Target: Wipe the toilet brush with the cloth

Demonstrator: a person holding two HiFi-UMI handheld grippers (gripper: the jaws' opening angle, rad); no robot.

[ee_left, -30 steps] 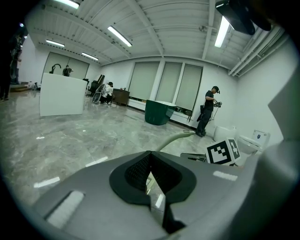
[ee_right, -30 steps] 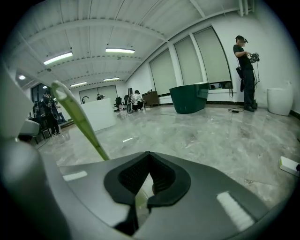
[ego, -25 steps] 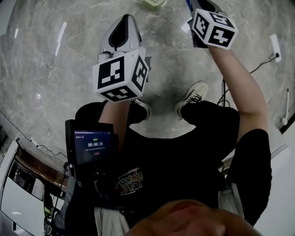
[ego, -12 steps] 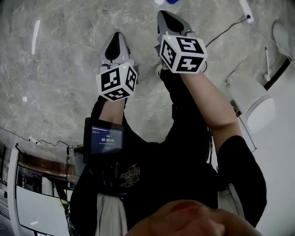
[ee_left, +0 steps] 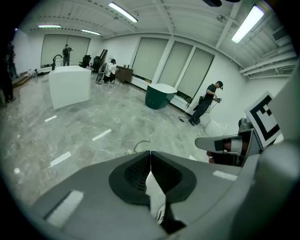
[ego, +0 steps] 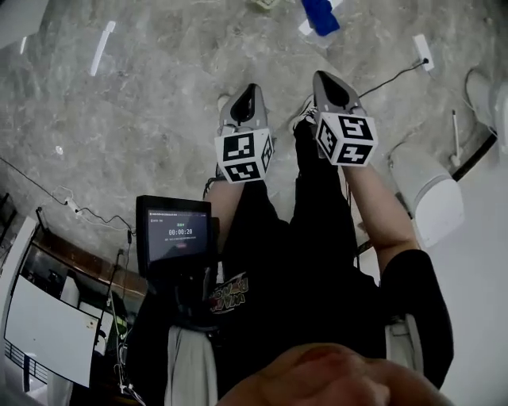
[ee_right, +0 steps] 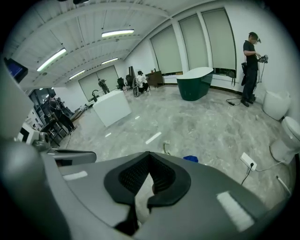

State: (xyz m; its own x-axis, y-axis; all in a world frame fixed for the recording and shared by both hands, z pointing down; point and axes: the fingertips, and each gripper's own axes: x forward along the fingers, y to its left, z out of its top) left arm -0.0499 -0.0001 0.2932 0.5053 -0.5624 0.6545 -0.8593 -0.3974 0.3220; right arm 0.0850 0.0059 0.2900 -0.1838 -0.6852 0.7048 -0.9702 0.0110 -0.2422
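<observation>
Both grippers are held side by side in front of the person's body, well above the floor. In the head view my left gripper [ego: 249, 87] and right gripper [ego: 322, 76] both have their jaws closed, with nothing between them. The gripper views confirm it: the left gripper [ee_left: 150, 153] and right gripper [ee_right: 149, 153] show their pads meeting, empty. A blue cloth [ego: 320, 14] lies on the grey marble floor beyond the right gripper, also seen as the blue cloth [ee_right: 190, 159]. A pale object [ee_right: 166, 149], possibly the toilet brush, lies left of the cloth; its shape is unclear.
A white toilet [ego: 429, 195] stands at the right, with a power strip [ego: 423, 49] and cable on the floor. A phone [ego: 174, 235] is mounted at the person's chest. Far off stand a green bathtub [ee_right: 196, 83], a white counter [ee_right: 112, 107] and several people.
Both grippers have come up from the floor and drawn together in front of the body. The blue cloth now lies on the floor farther from the right gripper.
</observation>
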